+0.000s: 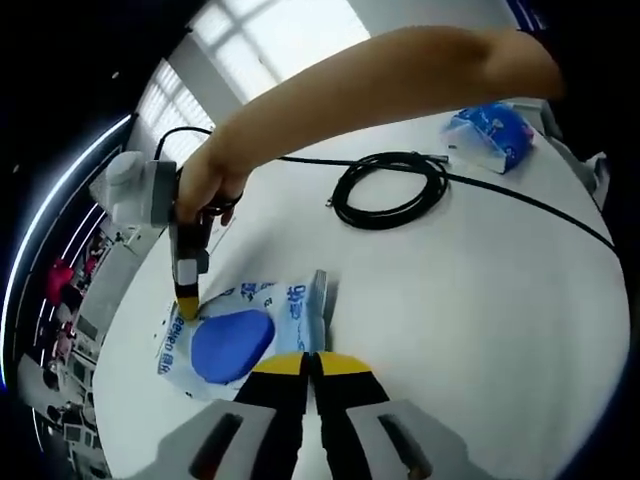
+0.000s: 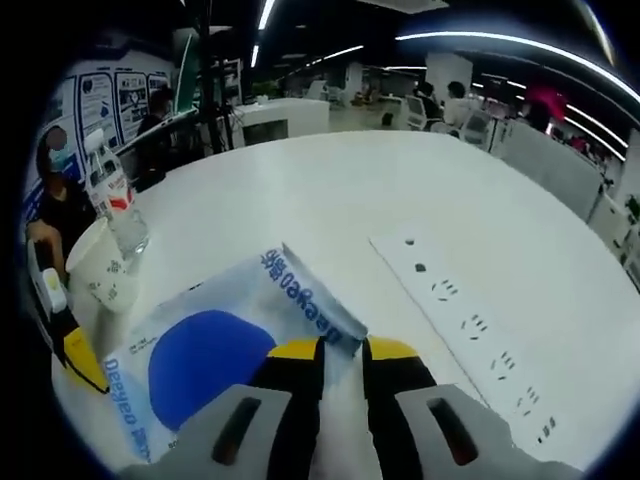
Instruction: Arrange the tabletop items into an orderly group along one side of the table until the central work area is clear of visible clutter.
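A soft white tissue pack with a blue oval [image 1: 235, 335] lies on the white table [image 1: 480, 330]. My left gripper [image 1: 310, 358] has its yellow-tipped jaws shut on the pack's near edge. My right gripper [image 1: 187, 295], held in a person's hand, pinches the pack's far edge. In the right gripper view the same pack [image 2: 210, 365] runs between the jaws of my right gripper [image 2: 343, 350], which are shut on its edge. The left gripper's yellow tip [image 2: 75, 365] shows at the pack's opposite side.
A coiled black cable [image 1: 390, 190] and a second blue pack [image 1: 495, 135] lie farther back. A white power strip [image 2: 470, 330] lies to the right of the pack. A paper cup [image 2: 100, 265] and a water bottle [image 2: 115, 205] stand near the table's edge.
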`<act>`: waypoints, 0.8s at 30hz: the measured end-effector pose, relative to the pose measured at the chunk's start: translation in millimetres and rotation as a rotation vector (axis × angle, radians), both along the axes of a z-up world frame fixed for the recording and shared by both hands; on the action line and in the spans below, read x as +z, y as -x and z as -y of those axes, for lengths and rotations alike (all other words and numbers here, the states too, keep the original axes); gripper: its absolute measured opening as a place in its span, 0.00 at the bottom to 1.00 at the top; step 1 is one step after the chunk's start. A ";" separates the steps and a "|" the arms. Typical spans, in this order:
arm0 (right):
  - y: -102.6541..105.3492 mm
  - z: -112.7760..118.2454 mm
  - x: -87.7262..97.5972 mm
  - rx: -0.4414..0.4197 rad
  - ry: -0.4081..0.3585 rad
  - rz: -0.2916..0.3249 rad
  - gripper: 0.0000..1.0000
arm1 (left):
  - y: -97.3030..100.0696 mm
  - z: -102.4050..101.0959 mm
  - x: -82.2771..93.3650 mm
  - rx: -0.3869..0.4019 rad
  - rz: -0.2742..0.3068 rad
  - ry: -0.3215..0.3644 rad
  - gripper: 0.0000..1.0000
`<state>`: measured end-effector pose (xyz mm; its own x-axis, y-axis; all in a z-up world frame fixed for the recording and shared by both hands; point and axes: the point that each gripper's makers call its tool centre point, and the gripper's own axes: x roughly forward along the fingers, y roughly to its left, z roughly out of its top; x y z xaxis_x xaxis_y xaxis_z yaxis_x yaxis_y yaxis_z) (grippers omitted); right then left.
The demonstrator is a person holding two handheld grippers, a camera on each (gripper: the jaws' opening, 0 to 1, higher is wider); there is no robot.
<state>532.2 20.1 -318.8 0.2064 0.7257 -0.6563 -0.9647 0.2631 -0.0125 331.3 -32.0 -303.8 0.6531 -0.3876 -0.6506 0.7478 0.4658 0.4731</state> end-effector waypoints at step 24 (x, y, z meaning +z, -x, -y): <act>2.5 22.5 27.1 -0.075 -0.076 -0.034 0.00 | -0.6 -0.5 8.7 0.021 0.034 -0.010 0.00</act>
<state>529.7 -2.3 -291.8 0.2400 0.7573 -0.6073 -0.9419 0.3330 0.0431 331.9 -31.6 -295.1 0.6826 -0.3667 -0.6321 0.7214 0.4764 0.5027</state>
